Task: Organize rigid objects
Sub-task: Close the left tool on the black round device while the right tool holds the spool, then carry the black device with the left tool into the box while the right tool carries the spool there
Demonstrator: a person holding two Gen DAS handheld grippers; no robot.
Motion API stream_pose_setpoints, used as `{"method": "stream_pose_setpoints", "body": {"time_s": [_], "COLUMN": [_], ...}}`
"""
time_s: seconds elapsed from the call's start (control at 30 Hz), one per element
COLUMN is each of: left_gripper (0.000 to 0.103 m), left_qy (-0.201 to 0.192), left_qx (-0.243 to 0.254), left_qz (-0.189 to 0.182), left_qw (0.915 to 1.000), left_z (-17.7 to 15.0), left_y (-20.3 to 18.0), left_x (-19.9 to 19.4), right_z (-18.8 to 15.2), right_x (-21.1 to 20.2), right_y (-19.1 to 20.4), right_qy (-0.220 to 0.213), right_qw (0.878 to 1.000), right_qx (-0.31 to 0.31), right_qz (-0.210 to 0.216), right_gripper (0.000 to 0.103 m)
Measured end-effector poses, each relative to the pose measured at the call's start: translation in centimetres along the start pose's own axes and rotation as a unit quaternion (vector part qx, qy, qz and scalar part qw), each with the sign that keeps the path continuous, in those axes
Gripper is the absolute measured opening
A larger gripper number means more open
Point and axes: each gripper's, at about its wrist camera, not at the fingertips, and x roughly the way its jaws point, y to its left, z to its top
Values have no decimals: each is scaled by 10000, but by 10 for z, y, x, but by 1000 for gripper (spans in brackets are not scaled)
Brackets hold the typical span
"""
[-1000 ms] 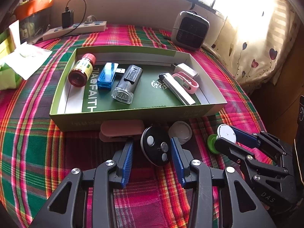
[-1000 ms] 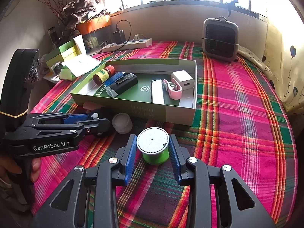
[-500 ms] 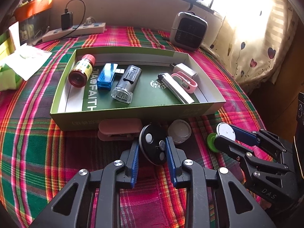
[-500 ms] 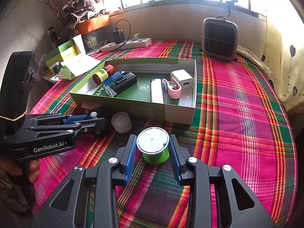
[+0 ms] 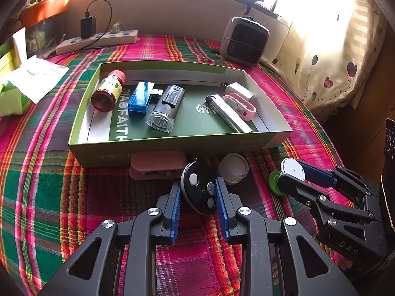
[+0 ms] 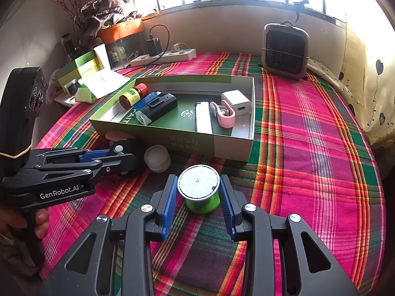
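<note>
1. The left gripper [image 5: 197, 194] clamps its ribbed blue pads on a glossy black oval key fob [image 5: 199, 188] with round silver and white buttons; the fob's long axis runs away from the gripper toward the green cardboard tray [image 5: 172, 143], just off the tray's near wall.
2. The right gripper [image 6: 198, 194] brackets a green spool [image 6: 201, 190] with a flat silver top; narrow gaps show beside both pads, so it is released.
3. The spool stands upright on the plaid cloth [image 6: 308, 148], near the tray's near right corner.
4. A pink case [image 5: 158, 165] and a translucent round jar [image 5: 233, 169] lie against the tray's near wall, partly hidden by the fob.
</note>
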Motion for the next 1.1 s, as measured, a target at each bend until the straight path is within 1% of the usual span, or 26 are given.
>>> {"method": "stream_pose_setpoints", "body": {"time_s": [0.27, 0.5, 1.1], "left_gripper": [25, 25, 25], "left_qy": [-56, -163, -467], "left_qx": [11, 89, 220], "left_qz": [-27, 39, -57], "left_qw": [10000, 9998, 9987], "left_z": [-1, -3, -6], "left_y": [1, 0, 1], "left_x": [-8, -16, -41], "right_z": [-1, 0, 4], "right_x": [-1, -4, -15], "right_y": [0, 2, 11], "right_qy": [10, -15, -128], "right_qw": [10000, 10000, 9997], "right_qx": [6, 12, 115], "right_qz": [28, 35, 146], "right_gripper": [35, 35, 35]}}
